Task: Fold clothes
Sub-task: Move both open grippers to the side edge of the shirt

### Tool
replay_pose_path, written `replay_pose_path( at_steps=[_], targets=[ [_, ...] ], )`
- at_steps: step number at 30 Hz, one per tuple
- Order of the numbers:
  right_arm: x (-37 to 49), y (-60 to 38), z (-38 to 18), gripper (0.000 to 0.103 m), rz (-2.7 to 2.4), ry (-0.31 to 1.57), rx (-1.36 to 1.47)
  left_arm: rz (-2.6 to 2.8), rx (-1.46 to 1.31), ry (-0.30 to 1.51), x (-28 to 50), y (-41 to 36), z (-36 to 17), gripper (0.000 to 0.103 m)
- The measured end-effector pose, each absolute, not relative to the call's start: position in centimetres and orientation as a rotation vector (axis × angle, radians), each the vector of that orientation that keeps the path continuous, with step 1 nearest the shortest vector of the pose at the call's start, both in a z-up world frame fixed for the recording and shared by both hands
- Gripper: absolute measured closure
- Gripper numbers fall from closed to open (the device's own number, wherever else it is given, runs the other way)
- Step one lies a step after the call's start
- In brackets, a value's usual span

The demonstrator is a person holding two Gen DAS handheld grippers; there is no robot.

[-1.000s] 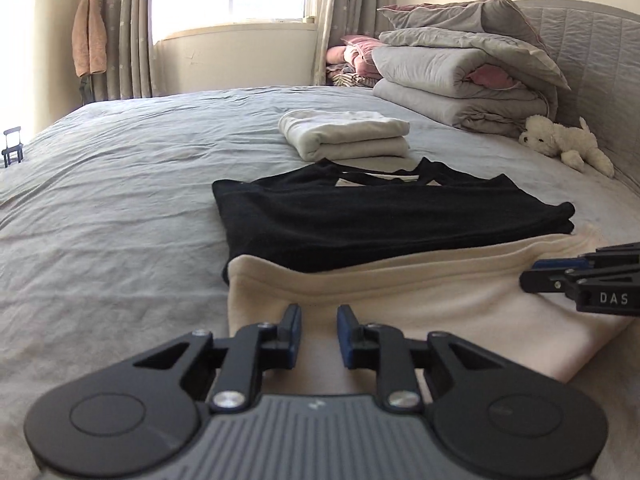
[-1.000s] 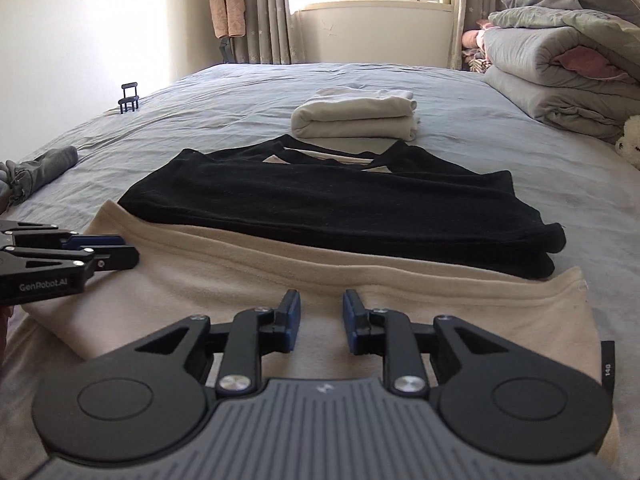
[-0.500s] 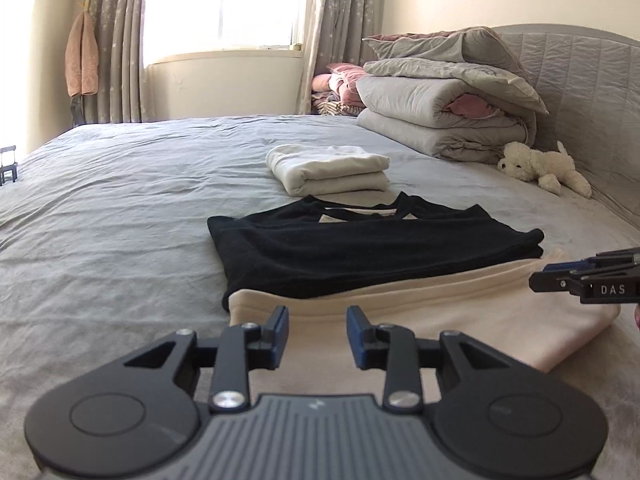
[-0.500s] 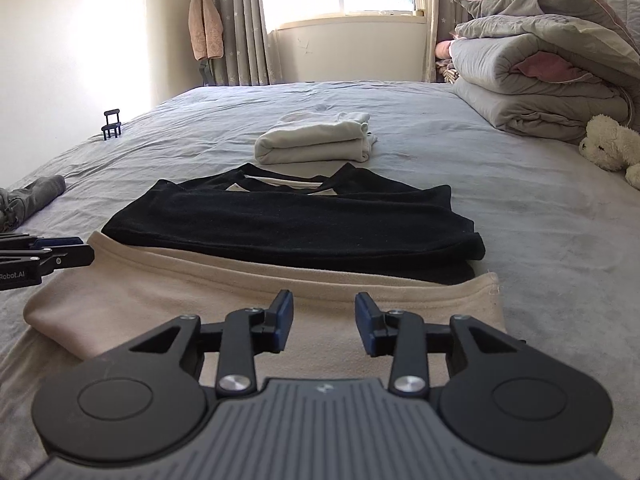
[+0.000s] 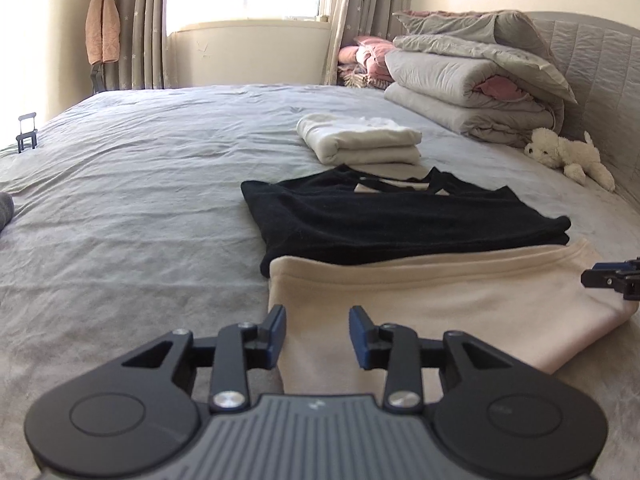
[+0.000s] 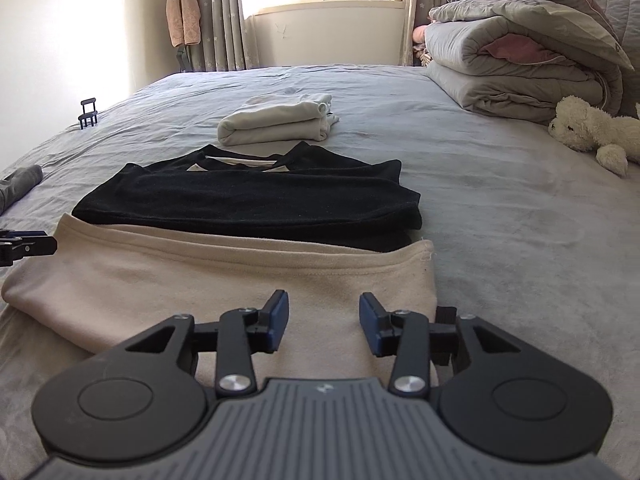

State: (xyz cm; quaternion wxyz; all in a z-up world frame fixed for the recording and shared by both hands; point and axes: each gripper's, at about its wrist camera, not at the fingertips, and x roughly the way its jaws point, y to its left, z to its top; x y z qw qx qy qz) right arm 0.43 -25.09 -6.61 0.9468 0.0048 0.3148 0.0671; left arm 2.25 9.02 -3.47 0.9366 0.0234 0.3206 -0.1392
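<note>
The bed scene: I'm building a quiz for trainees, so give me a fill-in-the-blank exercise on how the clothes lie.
1. The black garment lies partly on top of the ____ garment.
2. Beyond the black garment, farther up the bed, sits a folded ____ stack.
3. The white plush toy lies in front of the folded grey ____.
4. Nothing is gripped between the pads of the right gripper, whose jaws are ____.

Missing words: beige; white; duvet; opening

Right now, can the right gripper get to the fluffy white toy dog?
Probably yes. The right gripper hovers open, its jaws opening with nothing between them, over the beige garment. Only bare bed sheet lies between it and the toy dog.
</note>
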Motion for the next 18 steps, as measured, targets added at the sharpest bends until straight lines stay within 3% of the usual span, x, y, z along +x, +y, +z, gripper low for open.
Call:
replay_pose_path(
  at_steps=[11, 18],
  targets=[
    [0.1, -26.4, -5.7, 0.053, 0.113, 0.628, 0.021, -0.245, -0.048, 0.653, 2.7, 10.6, -2.0, 0.065],
    [-0.6, -27.8, -4.8, 0.053, 0.056, 0.674, 0.017, -0.235, -0.195, 0.791, 2.8, 12.9, -1.8, 0.064]
  ],
)
